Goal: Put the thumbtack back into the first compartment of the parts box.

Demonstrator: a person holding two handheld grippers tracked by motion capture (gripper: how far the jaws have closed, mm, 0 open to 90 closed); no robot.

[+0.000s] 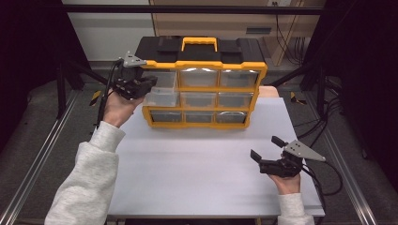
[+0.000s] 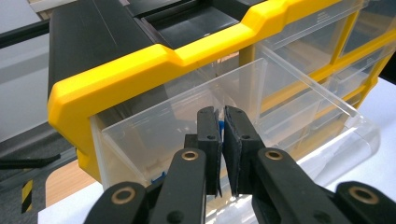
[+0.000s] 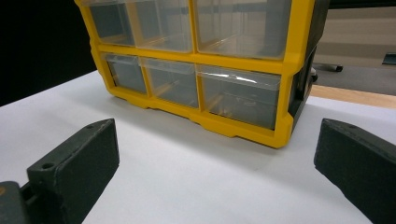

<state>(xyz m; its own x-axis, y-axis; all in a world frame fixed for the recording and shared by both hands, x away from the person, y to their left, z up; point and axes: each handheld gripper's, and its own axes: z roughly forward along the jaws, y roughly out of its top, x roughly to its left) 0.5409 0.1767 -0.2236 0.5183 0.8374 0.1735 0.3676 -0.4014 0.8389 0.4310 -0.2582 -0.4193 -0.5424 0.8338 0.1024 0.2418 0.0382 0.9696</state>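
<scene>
Between my left jaws sits a small blue thing, and the left gripper is clenched on it, pads almost meeting with only a thin slot of blue showing. That grip hangs inside a clear plastic drawer pulled out toward me from the top-left slot of the organiser, a black box with a yellow frame. What the blue thing is I cannot tell; it is mostly hidden by my pads. More clear drawers run off to the right behind the open one, all pushed in.

From above, my left gripper is up at the organiser's left front corner, my hand and grey sleeve reaching in from the near left. The open drawer juts out just beside it. The organiser stands at the far edge of the white table, with a yellow carry handle on its black top.

My right gripper rests on the table at the near right, well apart from the organiser, jaws released and spread wide with nothing between them. Along those jaws I see the organiser's lower right corner and its shut drawers across bare tabletop.
</scene>
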